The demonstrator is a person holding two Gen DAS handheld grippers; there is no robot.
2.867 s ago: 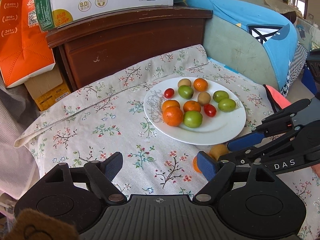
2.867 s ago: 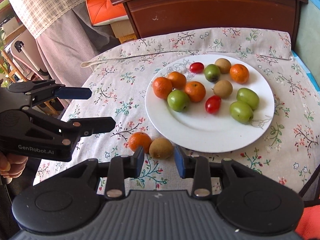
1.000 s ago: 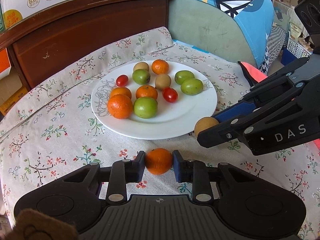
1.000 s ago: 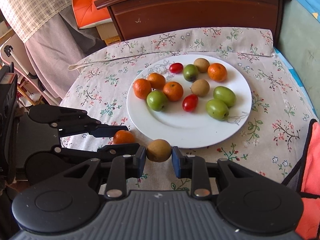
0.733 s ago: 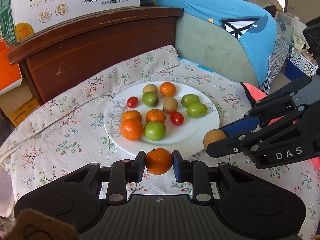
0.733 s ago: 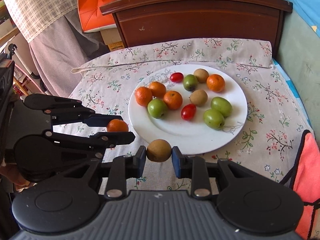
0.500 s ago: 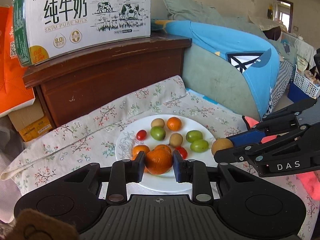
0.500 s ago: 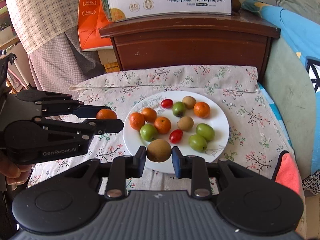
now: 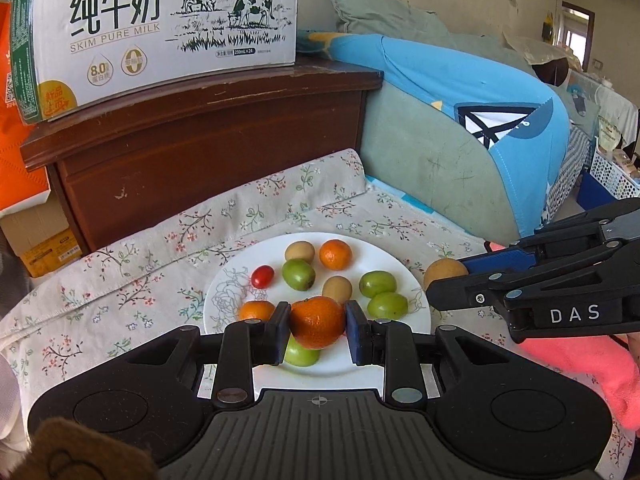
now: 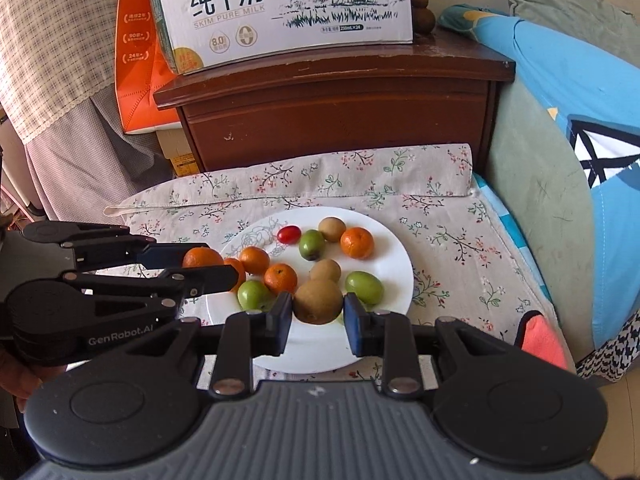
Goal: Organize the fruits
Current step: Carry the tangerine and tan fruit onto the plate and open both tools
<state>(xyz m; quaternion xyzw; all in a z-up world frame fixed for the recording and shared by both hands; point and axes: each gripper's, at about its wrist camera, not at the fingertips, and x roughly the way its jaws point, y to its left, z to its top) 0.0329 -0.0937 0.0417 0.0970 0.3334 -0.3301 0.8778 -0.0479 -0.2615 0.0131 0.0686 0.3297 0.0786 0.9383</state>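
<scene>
A white plate on the floral cloth holds several oranges, green fruits, brown kiwis and a cherry tomato. My left gripper is shut on an orange, held in the air above the plate's near side; it also shows in the right wrist view. My right gripper is shut on a brown kiwi, held above the plate's front; the kiwi also shows in the left wrist view.
A dark wooden cabinet with a milk carton box stands behind the table. A sofa with a blue cover is at the right. A pink cloth lies at the right edge. An orange box is at the back left.
Both grippers closed on the orange and the kiwi that lay on the cloth in front of the plate, then lifted them up and back; both now hang higher above the plate.
</scene>
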